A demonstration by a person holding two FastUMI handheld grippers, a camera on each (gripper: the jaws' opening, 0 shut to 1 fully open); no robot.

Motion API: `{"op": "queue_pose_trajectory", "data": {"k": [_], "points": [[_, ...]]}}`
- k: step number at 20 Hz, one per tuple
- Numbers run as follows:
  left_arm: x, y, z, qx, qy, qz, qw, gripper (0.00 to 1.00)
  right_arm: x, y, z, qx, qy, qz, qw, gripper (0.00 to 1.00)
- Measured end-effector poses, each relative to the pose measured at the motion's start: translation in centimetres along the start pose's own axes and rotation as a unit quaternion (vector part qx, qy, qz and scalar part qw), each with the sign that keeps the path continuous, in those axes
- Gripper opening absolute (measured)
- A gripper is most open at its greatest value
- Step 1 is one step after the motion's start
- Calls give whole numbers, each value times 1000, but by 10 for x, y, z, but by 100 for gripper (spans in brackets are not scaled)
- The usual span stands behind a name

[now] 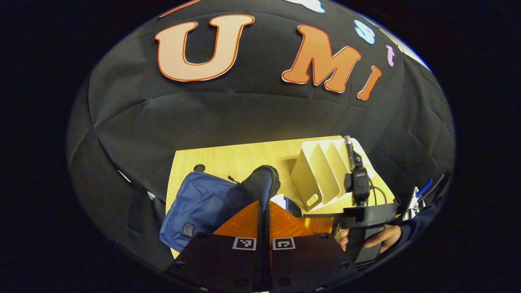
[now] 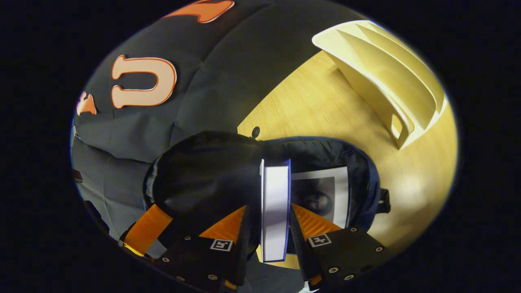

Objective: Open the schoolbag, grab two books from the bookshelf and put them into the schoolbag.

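The blue schoolbag (image 1: 199, 203) lies on the wooden table (image 1: 236, 158) with its mouth open. In the left gripper view my left gripper (image 1: 263, 205) is shut on the bag's dark flap (image 1: 262, 181) and holds it up. In the right gripper view my right gripper (image 2: 268, 206) is shut on a book (image 2: 275, 203) with white pages and a blue cover, held edge-on over the open schoolbag (image 2: 211, 171). A second book (image 2: 321, 195) with a grey picture cover lies inside the bag. A finger (image 2: 146, 228) of the left gripper shows at the bag's left rim.
The cream bookshelf (image 1: 321, 175) (image 2: 390, 81) stands on the table to the right of the bag, and no book shows in its slots. A hand (image 1: 380, 238) grips the right gripper's handle at the table's right edge. Black cloth walls the booth behind.
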State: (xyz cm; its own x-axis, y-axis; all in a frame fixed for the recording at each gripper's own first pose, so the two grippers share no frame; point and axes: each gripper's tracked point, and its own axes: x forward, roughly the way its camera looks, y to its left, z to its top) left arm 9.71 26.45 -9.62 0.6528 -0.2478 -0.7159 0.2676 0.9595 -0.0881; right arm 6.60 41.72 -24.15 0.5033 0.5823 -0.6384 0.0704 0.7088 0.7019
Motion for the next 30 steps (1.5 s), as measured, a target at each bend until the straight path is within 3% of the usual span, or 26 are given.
{"op": "queue_pose_trajectory", "data": {"k": [1,8,13,18,21,22,24,28,30], "points": [[2,0,0,1,2,2,1000,0,-7,1,8,-13,-7,-1,1000,53],[12,-8,-8,7,15,11,1000,0,-55,-4,71,-121,-84,-30,989,59],[21,-12,-12,12,19,31,999,1,-116,-17,134,-215,-178,-69,958,66],[30,-29,-27,2,31,28,999,4,-161,-47,169,-228,-215,-104,944,75],[34,-40,-30,5,28,22,999,18,-187,-69,191,-229,-240,-131,934,76],[35,-44,-30,6,30,21,999,16,-194,-75,195,-227,-243,-133,934,76],[35,-54,-28,5,19,16,1000,39,-209,-91,206,-230,-254,-151,927,76],[36,-73,-18,6,-3,14,1000,99,-233,-105,218,-226,-269,-163,922,76],[34,-81,-6,8,-29,21,999,98,-246,-107,222,-232,-278,-166,917,77]]}}
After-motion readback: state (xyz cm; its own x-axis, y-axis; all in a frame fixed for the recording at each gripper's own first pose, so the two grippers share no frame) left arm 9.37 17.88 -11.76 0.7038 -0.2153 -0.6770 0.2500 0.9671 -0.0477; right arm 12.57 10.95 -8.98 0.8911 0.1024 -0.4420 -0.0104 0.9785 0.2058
